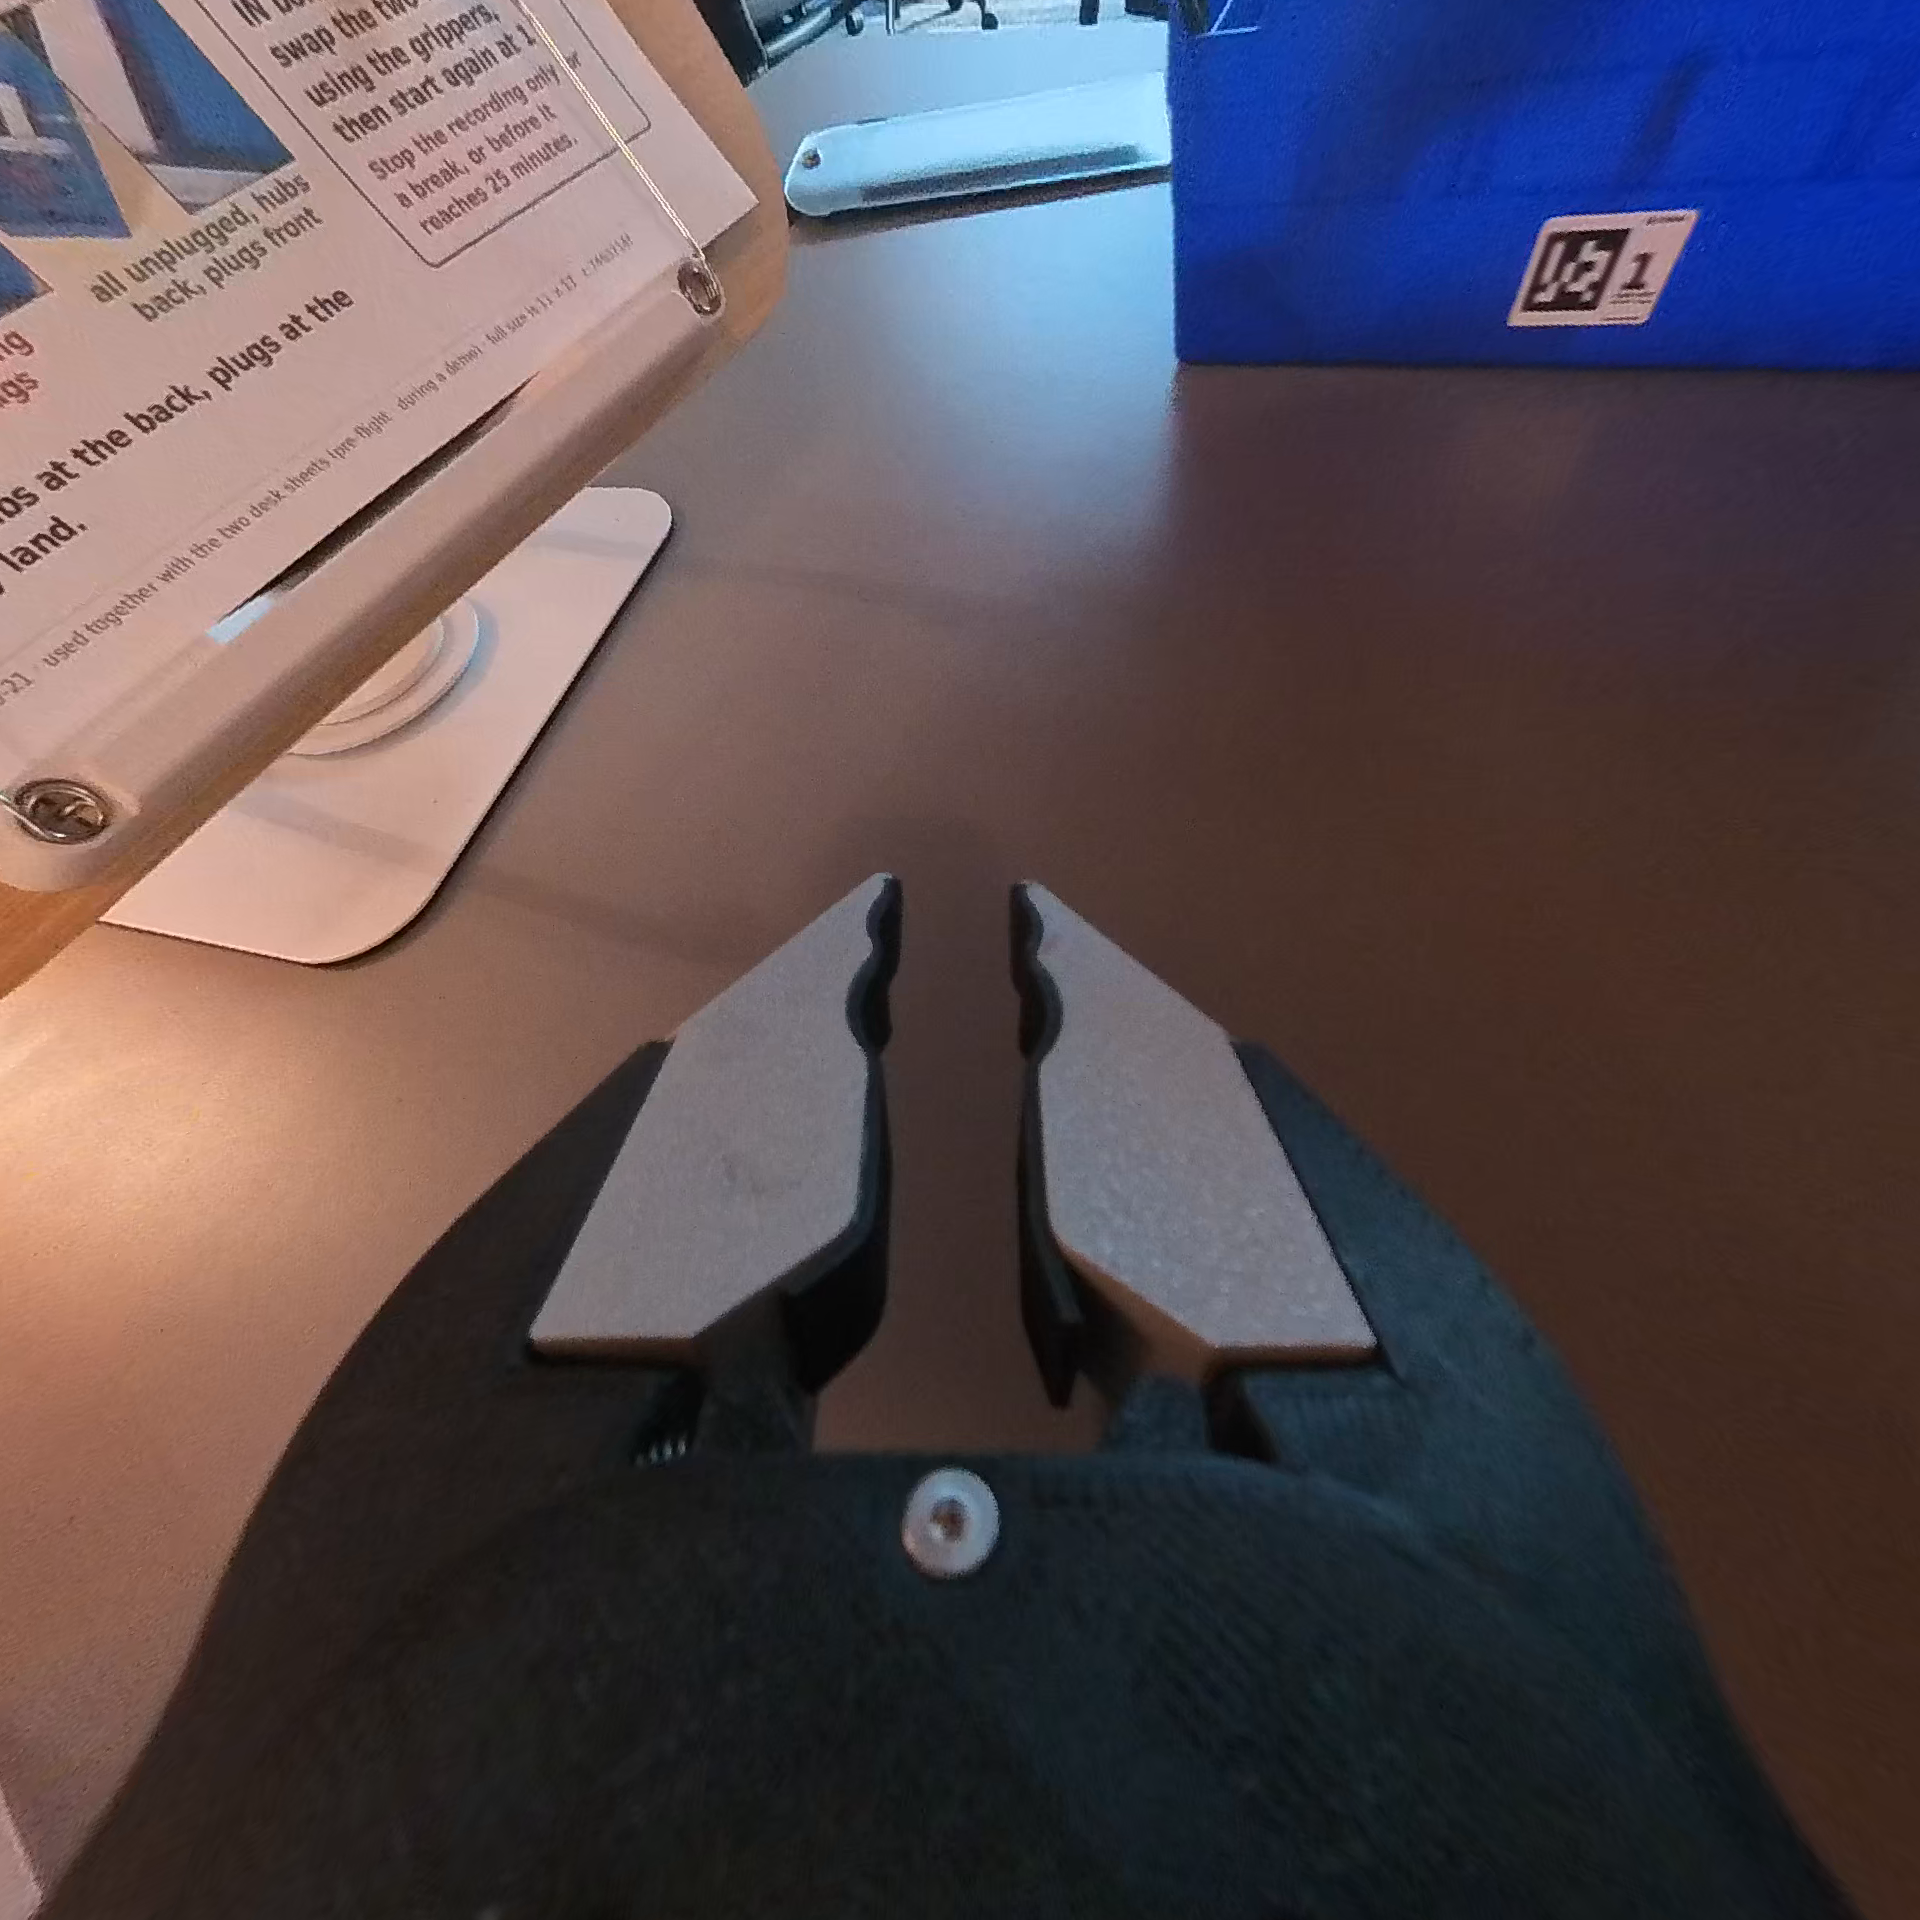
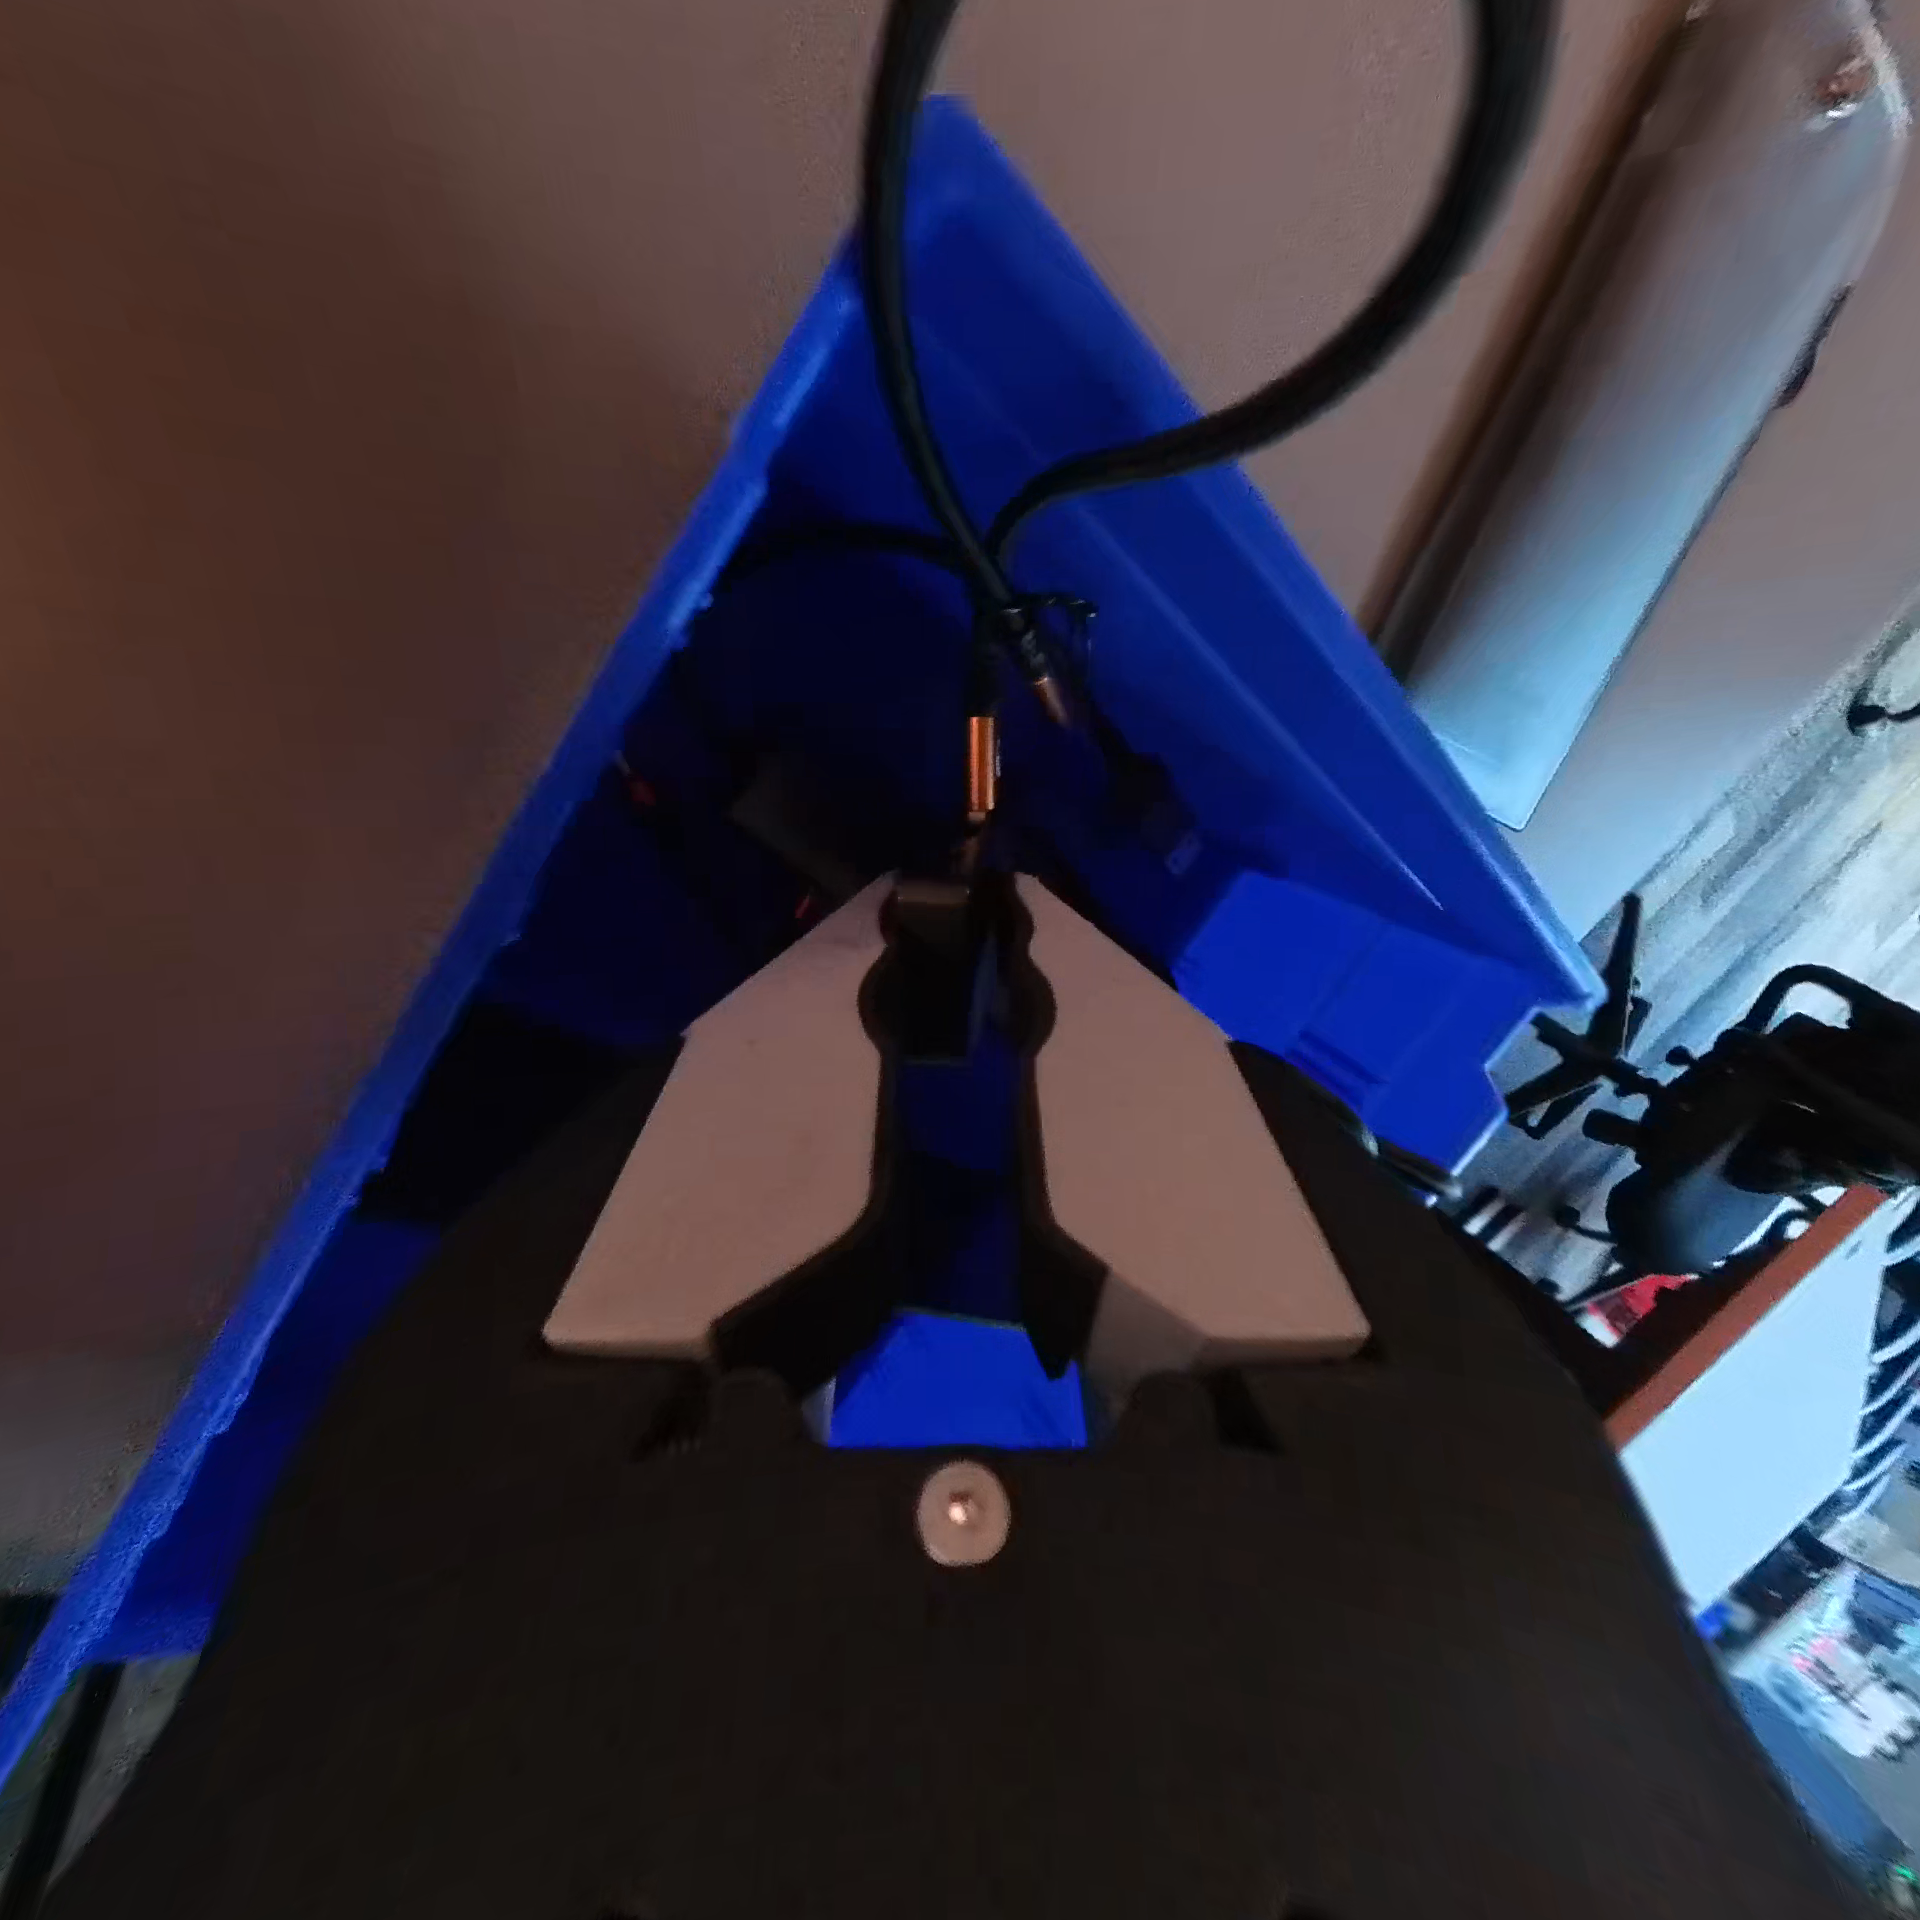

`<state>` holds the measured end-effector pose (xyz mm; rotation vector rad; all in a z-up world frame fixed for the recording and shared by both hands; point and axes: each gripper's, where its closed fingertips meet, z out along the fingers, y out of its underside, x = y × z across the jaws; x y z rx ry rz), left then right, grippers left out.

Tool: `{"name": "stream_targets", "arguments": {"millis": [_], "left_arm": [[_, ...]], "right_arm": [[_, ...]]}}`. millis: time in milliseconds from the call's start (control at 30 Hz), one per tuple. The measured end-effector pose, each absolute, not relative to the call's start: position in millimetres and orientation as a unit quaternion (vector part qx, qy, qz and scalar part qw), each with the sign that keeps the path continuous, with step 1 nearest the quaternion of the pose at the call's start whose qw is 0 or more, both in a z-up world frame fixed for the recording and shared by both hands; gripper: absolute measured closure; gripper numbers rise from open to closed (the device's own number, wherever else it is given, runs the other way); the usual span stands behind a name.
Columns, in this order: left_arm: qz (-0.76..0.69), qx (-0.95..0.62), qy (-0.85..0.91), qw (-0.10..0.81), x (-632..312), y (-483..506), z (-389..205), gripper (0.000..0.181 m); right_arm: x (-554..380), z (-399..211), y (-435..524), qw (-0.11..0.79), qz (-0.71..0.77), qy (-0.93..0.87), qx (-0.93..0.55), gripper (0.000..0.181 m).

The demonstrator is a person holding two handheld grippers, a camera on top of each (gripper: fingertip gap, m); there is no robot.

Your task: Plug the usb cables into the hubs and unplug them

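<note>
While right gripper (image 2: 956,914) jaws pinch the black USB plug (image 2: 935,925) over the blue plastic bin (image 2: 1195,644) — keep it square, pull straight; left gripper (image 1: 956,914) idle, jaws apart above the dark desk (image 1: 1143,623).

Office: dark desk (image 1: 1143,644), swivel chairs (image 2: 1704,1132) (instruction stand (image 1: 343,343) too)

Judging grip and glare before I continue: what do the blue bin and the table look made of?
Blue bin: looks like matte moulded plastic, uniform colour with stepped ribs in the right wrist view. Table: dark brown, smooth and semi-glossy, showing soft reflections; probably laminate or varnished wood, can't tell which.
</note>
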<state>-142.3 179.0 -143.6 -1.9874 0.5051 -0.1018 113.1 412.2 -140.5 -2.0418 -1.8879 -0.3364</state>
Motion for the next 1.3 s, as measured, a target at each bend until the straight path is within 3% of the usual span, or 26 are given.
{"name": "stream_targets", "arguments": {"millis": [200,333,433,667,1167,1300], "left_arm": [[-0.045,-0.828,0.209,0.519,-143,178,-141,0.163],[-0.048,-0.829,0.208,0.517,-143,177,-142,0.162],[-0.048,-0.832,0.209,0.511,-142,177,-146,0.162],[-0.048,-0.836,0.208,0.506,-143,178,-149,0.163],[-0.044,-0.846,0.207,0.489,-145,181,-161,0.163],[-0.043,-0.847,0.209,0.486,-145,181,-163,0.163]], "right_arm": [[116,-154,396,0.141,-0.159,-0.707,-0.674,0.157],[114,-156,391,0.155,-0.100,-0.681,-0.709,0.152],[111,-147,396,0.187,-0.054,-0.643,-0.740,0.156],[109,-105,397,0.261,0.028,-0.594,-0.761,0.139],[77,-45,369,0.385,0.107,-0.557,-0.728,0.149],[46,-18,333,0.422,0.169,-0.562,-0.691,0.144]]}}
